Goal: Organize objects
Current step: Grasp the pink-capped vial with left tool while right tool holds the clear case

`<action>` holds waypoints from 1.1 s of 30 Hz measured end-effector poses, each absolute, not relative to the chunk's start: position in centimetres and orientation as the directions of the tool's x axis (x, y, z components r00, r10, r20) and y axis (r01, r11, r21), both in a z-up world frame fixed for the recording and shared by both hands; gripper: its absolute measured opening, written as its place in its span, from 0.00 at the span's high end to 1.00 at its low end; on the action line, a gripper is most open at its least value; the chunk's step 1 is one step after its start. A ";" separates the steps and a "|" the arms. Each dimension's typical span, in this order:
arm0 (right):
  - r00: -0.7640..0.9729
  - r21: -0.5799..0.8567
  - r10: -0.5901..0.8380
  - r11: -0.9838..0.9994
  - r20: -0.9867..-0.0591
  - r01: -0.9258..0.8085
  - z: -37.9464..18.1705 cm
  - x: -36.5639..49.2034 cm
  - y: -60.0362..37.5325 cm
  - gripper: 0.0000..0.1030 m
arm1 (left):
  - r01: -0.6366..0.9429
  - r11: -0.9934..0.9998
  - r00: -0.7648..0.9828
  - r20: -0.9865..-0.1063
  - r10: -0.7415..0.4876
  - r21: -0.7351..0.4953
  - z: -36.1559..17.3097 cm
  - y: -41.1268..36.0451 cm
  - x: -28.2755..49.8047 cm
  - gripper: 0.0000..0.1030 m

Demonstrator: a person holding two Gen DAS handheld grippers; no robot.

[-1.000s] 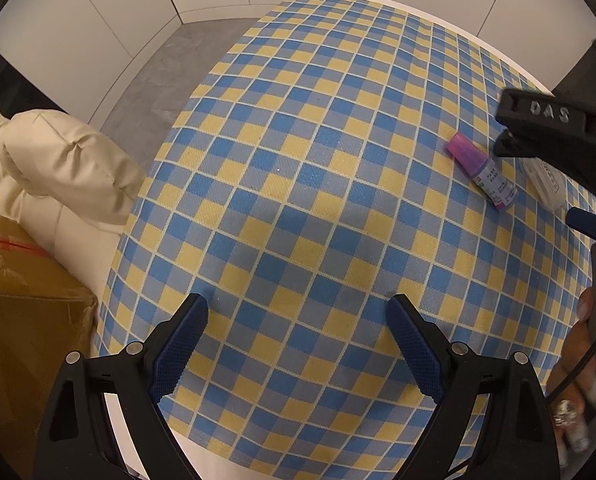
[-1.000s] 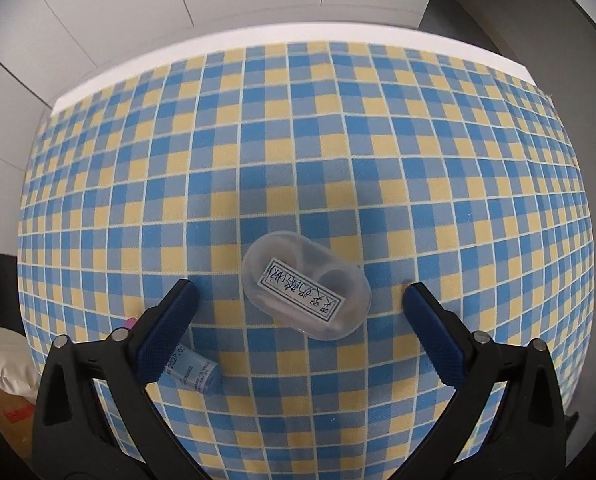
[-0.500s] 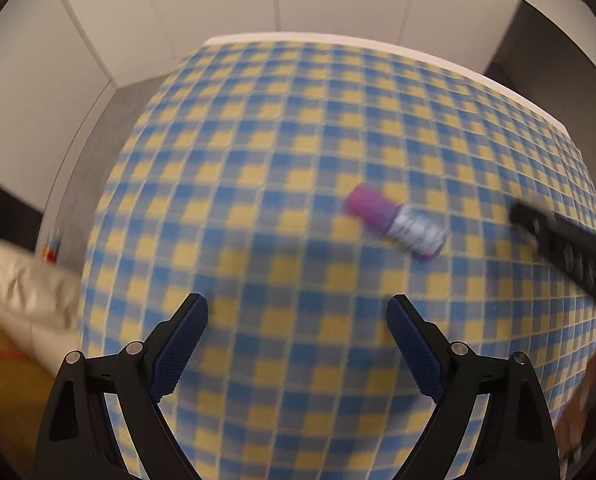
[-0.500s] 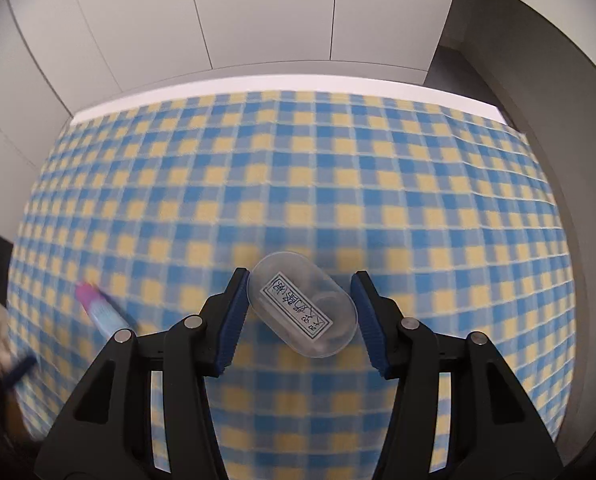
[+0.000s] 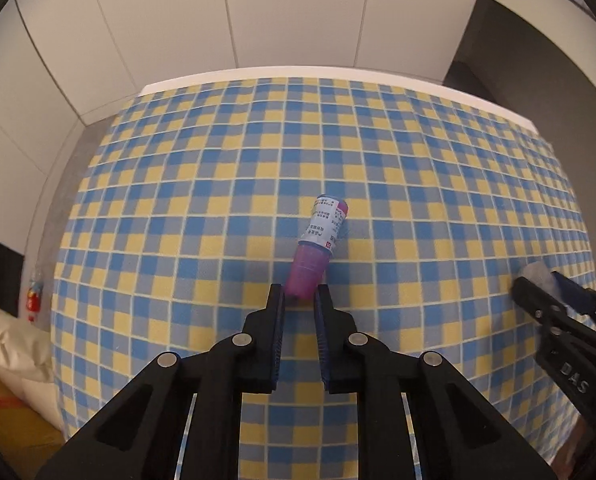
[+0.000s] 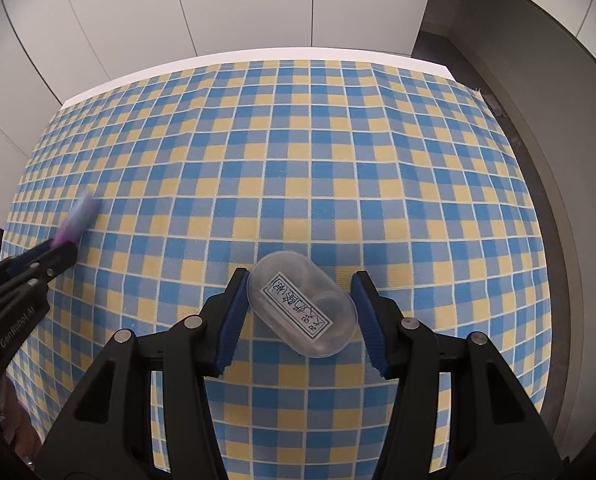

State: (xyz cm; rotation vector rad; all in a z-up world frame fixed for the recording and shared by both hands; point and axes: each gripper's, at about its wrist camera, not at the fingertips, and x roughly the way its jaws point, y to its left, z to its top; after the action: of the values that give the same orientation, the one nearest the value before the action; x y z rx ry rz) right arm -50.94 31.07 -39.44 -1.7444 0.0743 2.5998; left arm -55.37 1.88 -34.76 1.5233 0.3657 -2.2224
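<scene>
The left gripper (image 5: 299, 298) has just been closing its fingers, and the blue pads now pinch the purple cap end of a small purple plastic bottle with a white and blue printed label (image 5: 317, 246). The bottle sticks out forward beyond the fingertips, its labelled body over the blue, yellow and grey checked cloth (image 5: 202, 184) that covers the counter; whether it is raised off the cloth cannot be told.

The right gripper (image 6: 301, 286) is clamped on a clear oval plastic case with a white handwritten label (image 6: 302, 309). Its blue pads press the case's two long sides, and the case sits tilted between them above the same checked cloth (image 6: 337, 152).

In the right wrist view the left gripper (image 6: 64, 246) and its bottle (image 6: 78, 220) show blurred at the left edge. In the left wrist view the right gripper (image 5: 537, 286) shows at the right edge.

Behind the counter stand white wall panels (image 5: 298, 12).
</scene>
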 end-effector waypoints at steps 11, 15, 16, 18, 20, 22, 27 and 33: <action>-0.395 0.032 -0.029 -0.999 -0.918 0.000 -38.5 -52.0 31.3 0.47 | 0.479 -0.878 -0.322 -0.928 -0.187 0.010 -33.5 -0.1 -43.9 0.85; -0.396 0.026 -0.024 -1.000 -0.918 0.000 -38.2 -51.3 31.3 0.47 | 0.454 -0.891 -0.345 -0.918 -0.195 0.019 -33.6 -1.0 -41.6 0.85; -0.398 0.026 -0.024 -1.000 -0.917 -0.001 -38.1 -51.2 31.4 0.47 | 0.450 -0.893 -0.350 -0.916 -0.195 0.018 -33.6 -1.3 -41.3 0.85; -0.396 0.031 -0.027 -1.000 -0.918 -0.003 -38.2 -51.1 31.4 0.47 | 0.449 -0.893 -0.354 -0.915 -0.194 0.016 -33.6 -2.1 -40.5 0.78; -0.387 0.050 -0.043 -0.999 -0.921 -0.006 -38.5 -51.1 31.4 0.47 | 0.437 -0.899 -0.361 -0.917 -0.168 -0.007 -33.8 -2.9 -39.7 0.62; -0.378 0.056 -0.049 -0.998 -0.924 -0.006 -38.8 -51.1 31.2 0.47 | 0.423 -0.906 -0.361 -0.921 -0.147 -0.021 -33.9 -3.4 -39.4 0.35; -0.371 0.059 -0.057 -0.998 -0.927 0.007 -39.1 -50.7 30.4 0.47 | 0.447 -0.893 -0.328 -0.938 -0.110 -0.052 -33.8 -3.7 -39.4 0.21; -0.367 0.079 -0.071 -0.997 -0.927 -0.006 -39.3 -50.4 30.5 0.47 | 0.677 -0.733 -0.144 -0.989 -0.037 -0.071 -35.0 -3.9 -41.4 0.16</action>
State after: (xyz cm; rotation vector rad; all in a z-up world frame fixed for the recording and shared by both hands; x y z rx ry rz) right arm -50.43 30.50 -39.28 -1.7882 0.1095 2.6284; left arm -41.37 -3.94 -35.02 1.6420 0.7207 -1.9274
